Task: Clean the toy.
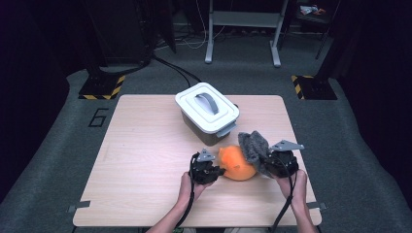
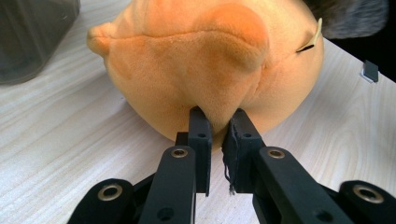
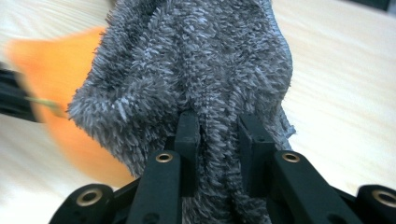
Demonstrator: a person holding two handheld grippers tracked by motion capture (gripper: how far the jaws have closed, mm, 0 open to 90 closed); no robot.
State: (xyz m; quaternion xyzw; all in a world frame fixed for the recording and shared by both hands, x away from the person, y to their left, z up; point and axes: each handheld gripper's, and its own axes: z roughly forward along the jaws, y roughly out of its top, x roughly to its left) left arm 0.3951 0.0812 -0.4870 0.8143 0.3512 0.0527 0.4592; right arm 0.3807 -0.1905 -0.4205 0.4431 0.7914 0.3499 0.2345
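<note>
A: What are we dealing with, starting at the orange plush toy (image 1: 237, 164)?

B: It sits on the bench (image 1: 145, 160), toward the person's side of it, just in front of the white lidded box (image 1: 207, 111). It looks light and very soft, a stuffed ball with a fuzzy skin that dents under any pressure. Nothing fragile about it, and the nap should keep it from slipping.

A: Who has hold of it?

B: The left gripper (image 2: 218, 125), to the left of the toy, has its jaws pinched nearly together on a small fold of the plush low on that side. A pinch of loose fabric like that is the sensible hold, I'd say; the round body is too wide and would squash out.

A: And the grey cloth (image 1: 253, 145)?

B: It hangs against the toy's right upper side, bunched and shaggy, probably microfibre. Limp, light, grippy. The right gripper (image 3: 218, 135), on the toy's right, is clamped tight on a gathered bundle of it, cloth spilling over both jaws.

A: Any risk?

B: Likely just the toy rolling or pulling out of that small pinch if the cloth drags hard across it.
</note>
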